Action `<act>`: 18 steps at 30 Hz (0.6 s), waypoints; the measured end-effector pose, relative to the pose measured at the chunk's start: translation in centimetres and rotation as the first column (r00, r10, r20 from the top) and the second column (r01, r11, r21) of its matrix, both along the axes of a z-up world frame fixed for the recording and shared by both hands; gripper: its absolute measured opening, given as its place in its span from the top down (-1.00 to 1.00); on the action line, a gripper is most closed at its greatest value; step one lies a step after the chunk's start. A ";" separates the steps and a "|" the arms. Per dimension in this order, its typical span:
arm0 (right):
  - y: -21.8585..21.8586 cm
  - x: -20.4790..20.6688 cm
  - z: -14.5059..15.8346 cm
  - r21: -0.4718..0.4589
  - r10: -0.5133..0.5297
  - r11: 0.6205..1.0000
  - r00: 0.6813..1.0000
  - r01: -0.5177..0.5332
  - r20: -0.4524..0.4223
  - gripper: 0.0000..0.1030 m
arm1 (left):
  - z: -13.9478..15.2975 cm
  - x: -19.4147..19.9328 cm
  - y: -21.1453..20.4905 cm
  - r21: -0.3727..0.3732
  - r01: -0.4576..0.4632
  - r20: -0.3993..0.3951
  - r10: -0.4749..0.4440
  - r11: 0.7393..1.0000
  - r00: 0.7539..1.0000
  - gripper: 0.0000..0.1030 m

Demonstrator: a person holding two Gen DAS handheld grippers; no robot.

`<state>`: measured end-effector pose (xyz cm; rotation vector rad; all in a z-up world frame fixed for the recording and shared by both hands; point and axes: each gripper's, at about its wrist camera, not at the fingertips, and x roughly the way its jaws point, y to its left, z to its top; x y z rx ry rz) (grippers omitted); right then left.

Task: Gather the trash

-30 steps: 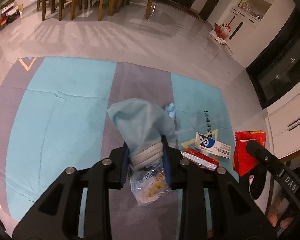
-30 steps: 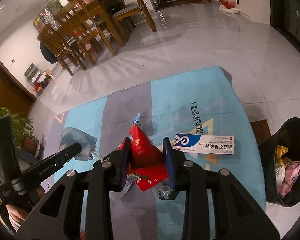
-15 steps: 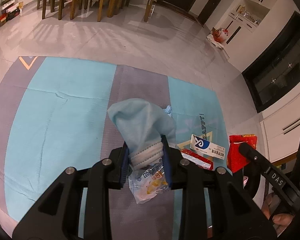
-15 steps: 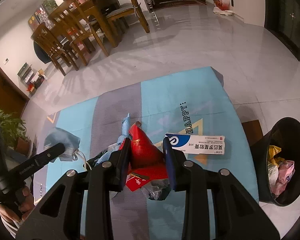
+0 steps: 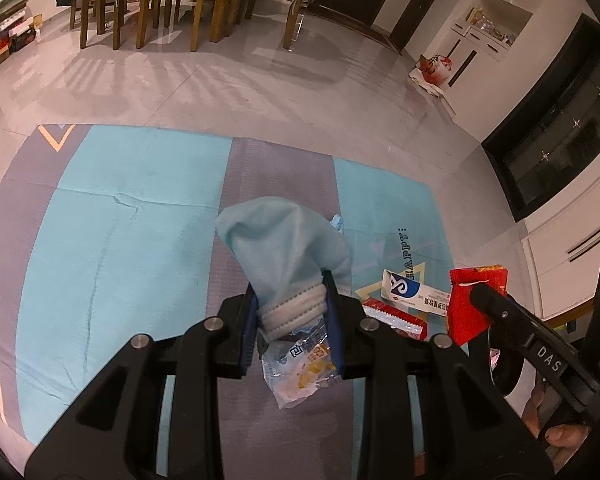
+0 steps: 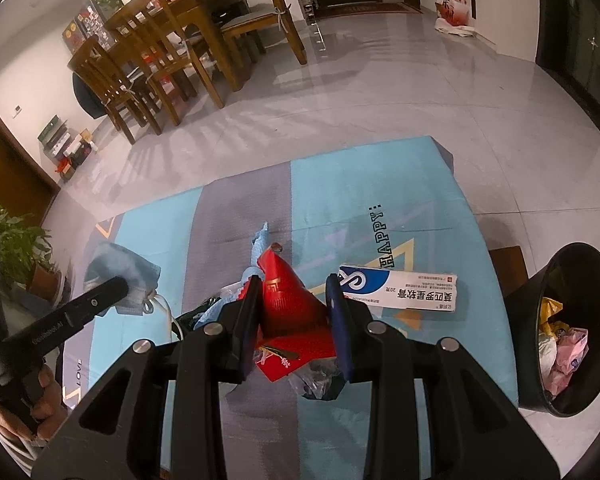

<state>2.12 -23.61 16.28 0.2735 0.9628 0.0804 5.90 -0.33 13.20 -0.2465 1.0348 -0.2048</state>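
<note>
- Trash lies scattered on the teal-and-grey floor mat (image 5: 132, 248), and we hold two pieces of it off the mat, one in each gripper.
- Our left gripper (image 5: 291, 312) is clamped on a pale blue face mask (image 5: 284, 248); its white ear loops are bunched between the pads and the cloth stands up above the fingers.
- Our right gripper (image 6: 294, 304) is clenched on a red paper packet (image 6: 288, 300), which sticks up in a pointed fold between the blue pads.
- Under the left gripper a clear plastic wrapper (image 5: 300, 372) with yellow print lies on the grey stripe.
- A white-and-blue ointment box (image 6: 400, 290) lies flat on the mat beside the word "HAPPY", just right of the right gripper.
- A red-and-white sachet (image 5: 394, 316) rests near that box.
- Crumpled blue scraps (image 6: 260, 244) sit on the grey stripe beyond the red packet.
- A black bin (image 6: 572, 280) stands off the mat's right edge, with wrappers already inside.
- Wooden dining chairs (image 6: 132, 76) stand far back on the tiled floor.
</note>
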 end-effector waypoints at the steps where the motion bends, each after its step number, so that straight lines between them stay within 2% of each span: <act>1: 0.1 -0.1 0.0 -0.001 0.004 1.000 1.000 -0.004 0.000 0.36 | 0.0 0.0 0.1 0.000 -0.004 0.001 0.004 1.000 1.000 0.42; 18: 1.3 -0.2 0.0 -0.068 0.032 0.997 0.999 -0.032 -0.001 0.36 | -0.5 0.4 -0.2 -0.001 0.003 -0.023 -0.003 1.000 1.000 0.39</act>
